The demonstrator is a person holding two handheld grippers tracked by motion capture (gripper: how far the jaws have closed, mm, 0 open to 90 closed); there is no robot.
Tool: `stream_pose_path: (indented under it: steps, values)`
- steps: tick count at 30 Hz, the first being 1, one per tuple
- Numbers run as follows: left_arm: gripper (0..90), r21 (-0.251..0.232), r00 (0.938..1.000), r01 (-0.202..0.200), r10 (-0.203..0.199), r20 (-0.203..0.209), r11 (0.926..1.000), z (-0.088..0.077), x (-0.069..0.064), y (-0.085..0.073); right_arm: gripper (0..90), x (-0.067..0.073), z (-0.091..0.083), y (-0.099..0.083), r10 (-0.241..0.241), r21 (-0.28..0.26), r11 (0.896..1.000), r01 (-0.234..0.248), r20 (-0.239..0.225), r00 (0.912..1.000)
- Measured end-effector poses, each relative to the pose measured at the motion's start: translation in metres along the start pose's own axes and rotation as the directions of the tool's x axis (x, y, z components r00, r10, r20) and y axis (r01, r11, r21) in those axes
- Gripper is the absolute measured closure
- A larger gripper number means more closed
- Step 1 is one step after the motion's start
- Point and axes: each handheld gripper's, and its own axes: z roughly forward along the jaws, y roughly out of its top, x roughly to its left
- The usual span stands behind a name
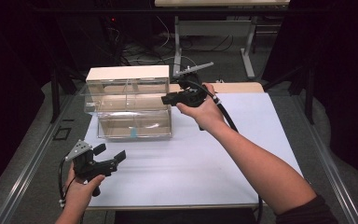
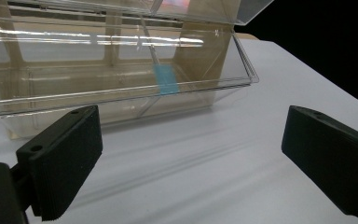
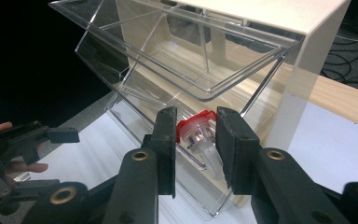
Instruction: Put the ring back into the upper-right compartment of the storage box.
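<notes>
White table (image 1: pixel 242 154), clear bin organizer (image 1: pixel 133 105) tilted open.
We pinch a red-capped vial (image 3: pixel 196 133) in our right gripper (image 3: pixel 196 140) (for dropping in); left gripper (image 2: pixel 191 158) spread, idle.

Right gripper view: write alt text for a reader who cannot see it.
The right claw grips a small clear piece with a red cap between its two black jaws, in front of a clear plastic organizer box with tilted-open bins. The box stands on a white table; the left claw, jaws apart, shows at the left edge.
</notes>
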Motion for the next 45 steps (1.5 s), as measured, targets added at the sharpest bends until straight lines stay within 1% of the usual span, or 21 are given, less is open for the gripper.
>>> stream_pose_path:
  steps: [2, 9, 10, 16, 18, 19, 20, 22, 25, 27, 28, 29, 32, 33, 38, 41, 42, 45]
  values:
    - [5.4, 0.000, 1.0000, -0.001, 0.001, 0.000, 1.0000, 0.000, 0.000, 0.000, 69.6, 0.000, 0.003, -0.001, 0.002, 0.005, 1.000, -0.002, -0.001, 1.0000]
    - [5.4, 0.000, 1.0000, 0.001, -0.001, 0.000, 1.0000, 0.000, 0.001, 0.000, 69.6, 0.003, 0.012, -0.003, 0.015, -0.003, 1.000, -0.015, -0.001, 0.9999]
    - [5.4, 0.000, 1.0000, 0.001, -0.001, 0.000, 1.0000, 0.000, 0.001, 0.000, 69.6, 0.003, 0.014, -0.003, 0.013, -0.014, 1.000, -0.013, -0.001, 0.9999]
    - [5.4, -0.005, 1.0000, -0.001, 0.001, -0.002, 1.0000, -0.001, 0.002, 0.000, 69.6, 0.006, 0.020, -0.004, 0.024, -0.024, 0.999, -0.024, 0.008, 0.9997]
    - [5.4, -0.003, 1.0000, 0.003, -0.003, -0.003, 1.0000, -0.001, 0.002, 0.000, 69.5, 0.008, 0.025, -0.005, 0.019, -0.042, 0.999, -0.018, 0.014, 0.9997]
    - [5.4, -0.006, 1.0000, 0.004, -0.004, -0.002, 1.0000, -0.001, 0.002, 0.000, 69.6, 0.009, 0.026, -0.005, 0.027, -0.037, 0.999, -0.027, 0.015, 0.9995]
    - [5.4, -0.006, 1.0000, 0.004, -0.004, -0.002, 1.0000, -0.001, 0.002, 0.000, 69.5, 0.009, 0.028, -0.006, 0.023, -0.045, 0.999, -0.022, 0.016, 0.9996]
    - [5.4, -0.006, 1.0000, 0.003, -0.003, -0.001, 1.0000, -0.001, 0.002, 0.000, 69.5, 0.010, 0.031, -0.007, 0.032, -0.048, 0.998, -0.032, 0.018, 0.9993]
    - [5.4, -0.003, 1.0000, 0.003, -0.003, -0.002, 1.0000, -0.001, 0.002, 0.000, 69.4, 0.011, 0.034, -0.009, 0.045, -0.051, 0.998, -0.043, 0.029, 0.9986]
    - [5.4, -0.005, 1.0000, 0.003, -0.003, -0.002, 1.0000, -0.001, 0.002, 0.000, 69.4, 0.012, 0.037, -0.010, 0.052, -0.063, 0.997, -0.049, 0.036, 0.9980]
    - [5.4, -0.004, 1.0000, 0.009, -0.009, 0.000, 1.0000, -0.001, 0.002, 0.000, 69.4, 0.012, 0.037, -0.010, 0.056, -0.052, 0.997, -0.053, 0.039, 0.9977]
    - [5.4, -0.005, 1.0000, 0.008, -0.008, 0.001, 1.0000, -0.001, 0.002, 0.000, 69.4, 0.012, 0.039, -0.011, 0.054, -0.070, 0.996, -0.051, 0.042, 0.9976]
    - [5.4, 0.000, 1.0000, 0.003, -0.003, 0.000, 1.0000, -0.001, 0.003, 0.000, 69.4, 0.013, 0.042, -0.012, 0.058, -0.074, 0.996, -0.054, 0.059, 0.9966]
    - [5.4, -0.002, 0.9999, 0.010, -0.010, 0.002, 0.9999, -0.001, 0.002, 0.000, 69.3, 0.013, 0.043, -0.013, 0.059, -0.079, 0.995, -0.054, 0.058, 0.9966]
    - [5.4, -0.002, 0.9999, 0.010, -0.010, 0.004, 0.9999, -0.001, 0.002, 0.000, 69.1, 0.013, 0.047, -0.014, 0.070, -0.085, 0.994, -0.064, 0.074, 0.9948]
    - [5.4, -0.003, 0.9999, 0.012, -0.012, 0.004, 0.9999, -0.001, 0.003, 0.000, 69.1, 0.013, 0.049, -0.015, 0.065, -0.089, 0.994, -0.057, 0.086, 0.9942]
    - [5.4, -0.003, 0.9999, 0.013, -0.013, 0.004, 0.9999, -0.001, 0.003, 0.000, 69.0, 0.013, 0.050, -0.015, 0.079, -0.094, 0.993, -0.070, 0.088, 0.9930]
    - [5.4, -0.004, 0.9999, 0.013, -0.013, 0.004, 0.9999, -0.001, 0.003, 0.000, 68.9, 0.012, 0.052, -0.015, 0.091, -0.102, 0.991, -0.082, 0.088, 0.9920]
